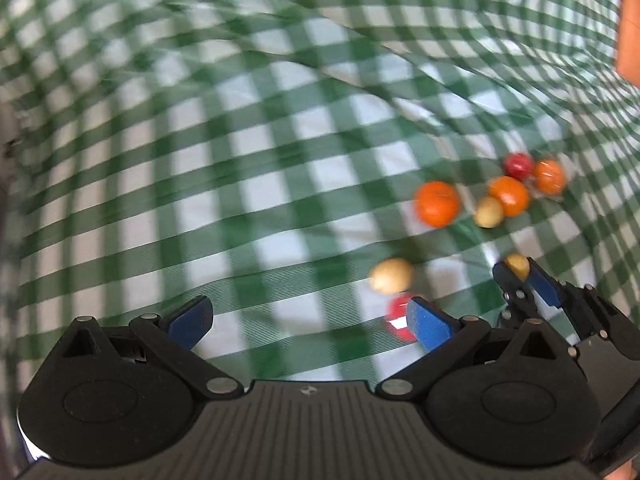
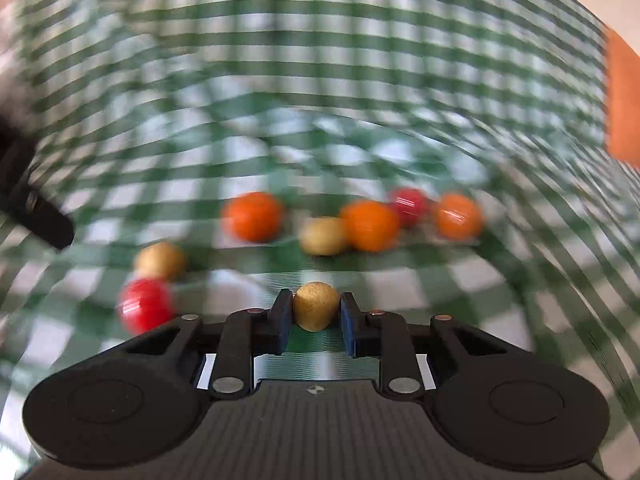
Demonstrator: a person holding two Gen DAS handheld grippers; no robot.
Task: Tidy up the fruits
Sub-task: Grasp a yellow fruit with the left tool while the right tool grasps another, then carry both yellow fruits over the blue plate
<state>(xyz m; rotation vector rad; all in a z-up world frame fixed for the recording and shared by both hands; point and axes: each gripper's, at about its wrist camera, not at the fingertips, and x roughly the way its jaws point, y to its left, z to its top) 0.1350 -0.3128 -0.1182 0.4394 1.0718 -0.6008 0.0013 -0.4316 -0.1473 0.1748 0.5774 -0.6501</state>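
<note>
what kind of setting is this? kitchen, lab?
Likely a home table, picnic-style. A rumpled green-and-white checked tablecloth fills both views, with small loose fruits scattered on it: oranges, red ones. The right gripper holds a yellowish fruit. No appliances or counters in view.

Wide bare stretch of checked cloth (image 1: 168,184) across the left and centre of the left wrist view. Crowded lower right: orange fruit (image 1: 437,204), tan fruit (image 1: 391,276) and red fruit (image 1: 396,316) (partly hidden behind a pad). Tight cluster (image 2: 372,224) across mid-frame of the right wrist view, narrow gaps only.
</note>
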